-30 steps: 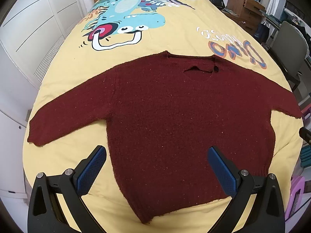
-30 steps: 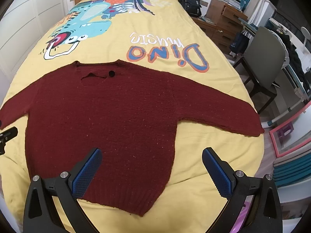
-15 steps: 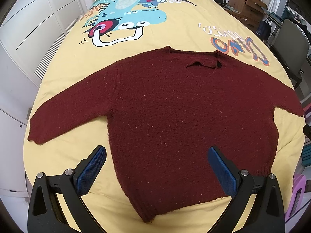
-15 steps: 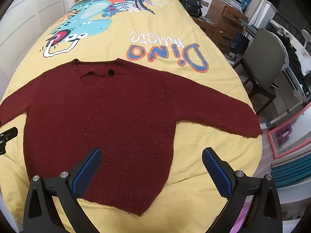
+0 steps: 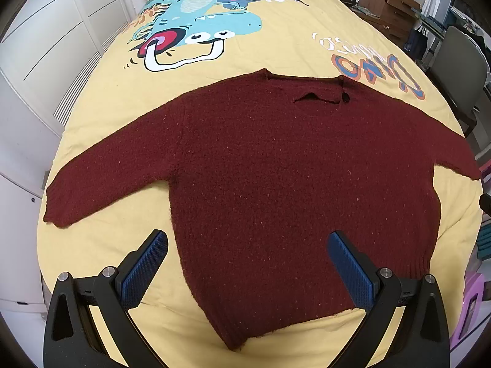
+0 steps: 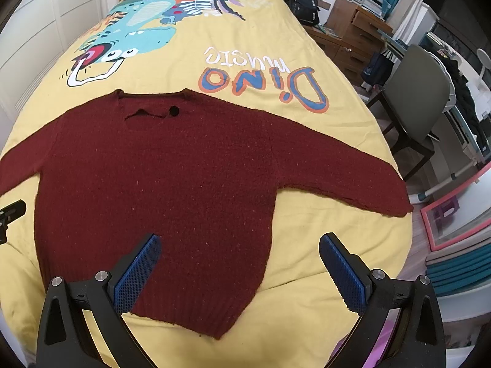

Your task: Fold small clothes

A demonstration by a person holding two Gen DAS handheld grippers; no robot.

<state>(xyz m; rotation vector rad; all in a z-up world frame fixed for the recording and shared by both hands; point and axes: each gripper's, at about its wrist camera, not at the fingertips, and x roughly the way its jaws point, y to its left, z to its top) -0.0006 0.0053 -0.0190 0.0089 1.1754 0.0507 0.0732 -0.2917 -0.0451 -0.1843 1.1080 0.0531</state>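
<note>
A dark red knitted sweater (image 5: 276, 178) lies flat and face up on a yellow bedspread (image 5: 276, 52), sleeves spread out to both sides, neck away from me. It also shows in the right wrist view (image 6: 159, 190). My left gripper (image 5: 247, 245) is open and empty, hovering above the sweater's hem on its left half. My right gripper (image 6: 239, 251) is open and empty above the hem's right corner. The left gripper's tip (image 6: 12, 214) shows at the left edge of the right wrist view.
The bedspread (image 6: 276, 46) carries a dinosaur print (image 5: 196, 24) and "Dino music" lettering (image 6: 264, 76). White cabinets (image 5: 46, 61) stand left of the bed. A grey chair (image 6: 420, 104), wooden drawers (image 6: 353, 36) and a black backpack (image 6: 302, 3) stand to the right.
Both grippers have moved slightly forward over the sweater, so it looks a little nearer. Both stay open and empty. The sweater has not moved.
</note>
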